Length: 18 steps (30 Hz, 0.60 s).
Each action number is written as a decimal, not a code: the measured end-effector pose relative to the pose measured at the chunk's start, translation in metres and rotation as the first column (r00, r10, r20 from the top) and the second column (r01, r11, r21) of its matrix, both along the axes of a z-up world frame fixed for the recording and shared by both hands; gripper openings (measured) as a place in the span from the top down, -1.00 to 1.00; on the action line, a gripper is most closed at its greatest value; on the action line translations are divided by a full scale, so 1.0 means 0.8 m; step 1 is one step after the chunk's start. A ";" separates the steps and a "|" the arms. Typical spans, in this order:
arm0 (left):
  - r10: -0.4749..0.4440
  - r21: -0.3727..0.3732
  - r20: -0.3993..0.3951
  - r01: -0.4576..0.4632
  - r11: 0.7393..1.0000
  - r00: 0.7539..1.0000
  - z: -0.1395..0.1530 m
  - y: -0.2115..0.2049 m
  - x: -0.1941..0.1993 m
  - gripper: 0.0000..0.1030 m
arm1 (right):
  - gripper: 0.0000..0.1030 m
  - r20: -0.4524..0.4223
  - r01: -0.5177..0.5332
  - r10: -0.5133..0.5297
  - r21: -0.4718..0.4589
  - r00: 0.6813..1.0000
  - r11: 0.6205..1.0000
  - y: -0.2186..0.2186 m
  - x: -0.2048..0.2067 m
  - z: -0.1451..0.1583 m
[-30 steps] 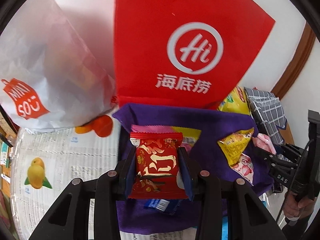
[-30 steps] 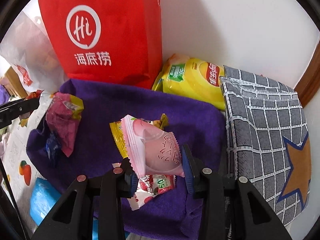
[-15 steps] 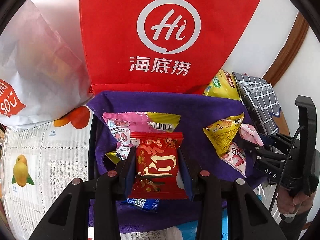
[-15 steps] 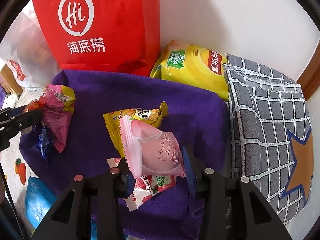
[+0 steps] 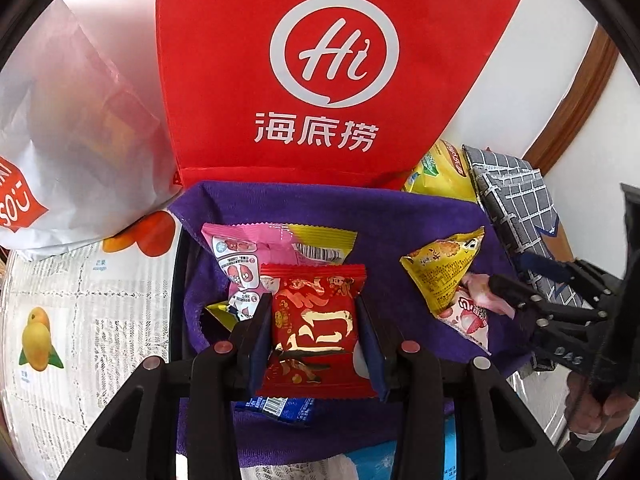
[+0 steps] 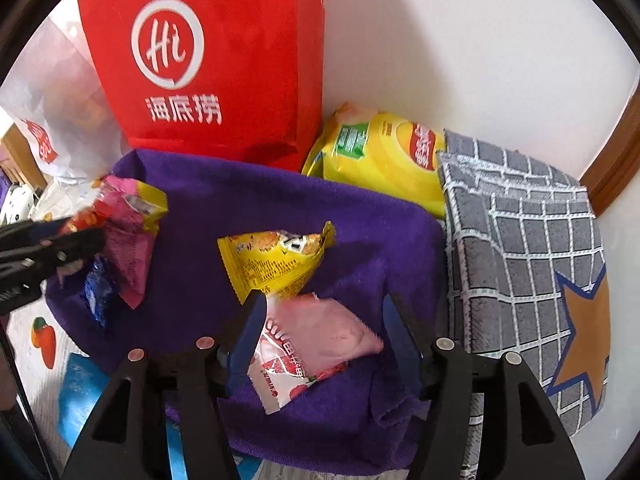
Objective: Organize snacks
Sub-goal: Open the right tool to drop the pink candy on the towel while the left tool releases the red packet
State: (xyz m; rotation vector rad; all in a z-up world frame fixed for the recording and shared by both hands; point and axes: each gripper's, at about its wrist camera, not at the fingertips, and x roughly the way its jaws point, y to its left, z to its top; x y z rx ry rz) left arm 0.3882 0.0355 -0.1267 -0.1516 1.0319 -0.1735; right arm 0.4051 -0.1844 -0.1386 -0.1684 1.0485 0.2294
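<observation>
The left claw (image 5: 316, 332) is clamped on a glossy red snack packet with gold characters (image 5: 314, 328), held above a purple towel (image 5: 384, 220). The right claw (image 6: 322, 330) is opening; a pale pink snack pouch (image 6: 328, 336) lies between its jaws, resting on the towel against a yellow triangular snack bag (image 6: 272, 264). Behind stand a red fabric bag printed "Hi" (image 5: 332, 52) and a white wall (image 6: 460, 48); the tabletop's fruit-printed cover (image 5: 80, 280) shows at left.

Tall red shopping bag (image 5: 336, 68) with a white "Hi" logo at the far wall, translucent white plastic bag (image 5: 76, 132) to its left, grey grid-pattern cloth (image 6: 524, 248) with an orange star at right, fruit-print table cover (image 5: 80, 320) at left, brown wooden trim (image 5: 576, 100) far right.
</observation>
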 end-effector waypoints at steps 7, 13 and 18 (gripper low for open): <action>-0.020 -0.016 -0.017 0.019 1.000 1.000 0.010 -0.007 -0.002 0.09 | -0.25 0.075 0.020 -0.020 0.010 0.997 1.000 -0.001 -0.017 0.036; -0.043 -0.016 0.072 0.044 0.999 0.996 0.054 -0.015 -0.024 -0.22 | -0.44 0.119 0.036 -0.041 0.043 0.992 0.998 0.004 -0.048 0.058; -0.061 -0.024 0.138 0.065 0.998 0.988 0.089 -0.019 -0.046 -0.22 | -0.44 0.101 0.043 -0.045 0.025 0.994 0.999 0.005 -0.084 0.066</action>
